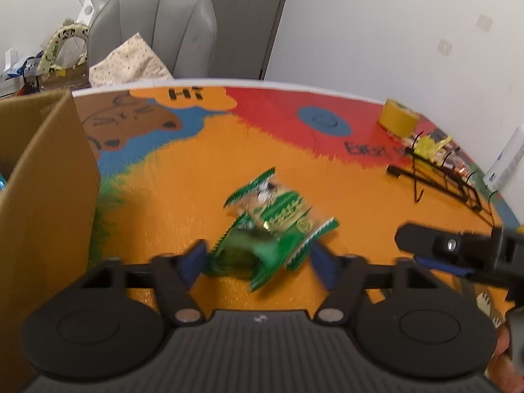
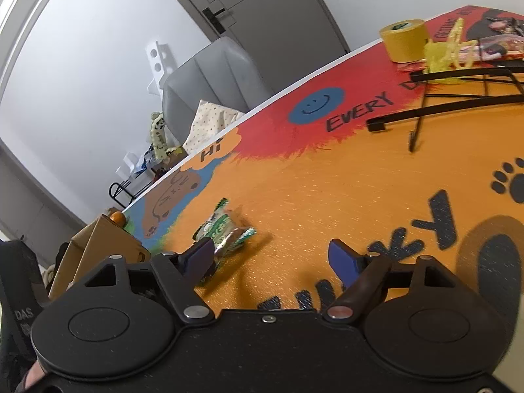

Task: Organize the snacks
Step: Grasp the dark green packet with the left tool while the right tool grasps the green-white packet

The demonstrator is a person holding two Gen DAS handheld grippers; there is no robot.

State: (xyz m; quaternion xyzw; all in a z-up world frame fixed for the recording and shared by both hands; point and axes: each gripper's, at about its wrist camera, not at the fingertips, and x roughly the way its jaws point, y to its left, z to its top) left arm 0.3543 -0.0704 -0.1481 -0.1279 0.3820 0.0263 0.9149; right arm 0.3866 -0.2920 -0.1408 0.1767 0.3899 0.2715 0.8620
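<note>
Two green snack packets (image 1: pixel 271 229) sit between the left gripper's (image 1: pixel 258 258) half-closed, not visibly pinching jaws; next, squeeze and lift toward the cardboard box (image 1: pixel 49 180) at its left.

Black left gripper (image 1: pixel 258 258) — blue pads, silver screws.

In the left wrist view, the snack packet (image 1: pixel 271 226) lies mid-bench (image 1: pixel 203 163); the cardboard box (image 1: pixel 42 177) stands at nine o'clock from it, the tape roll (image 1: pixel 398 118) and wire rack (image 1: pixel 439 177) at two o'clock, the chair (image 1: pixel 154 32) behind the bench at eleven
</note>
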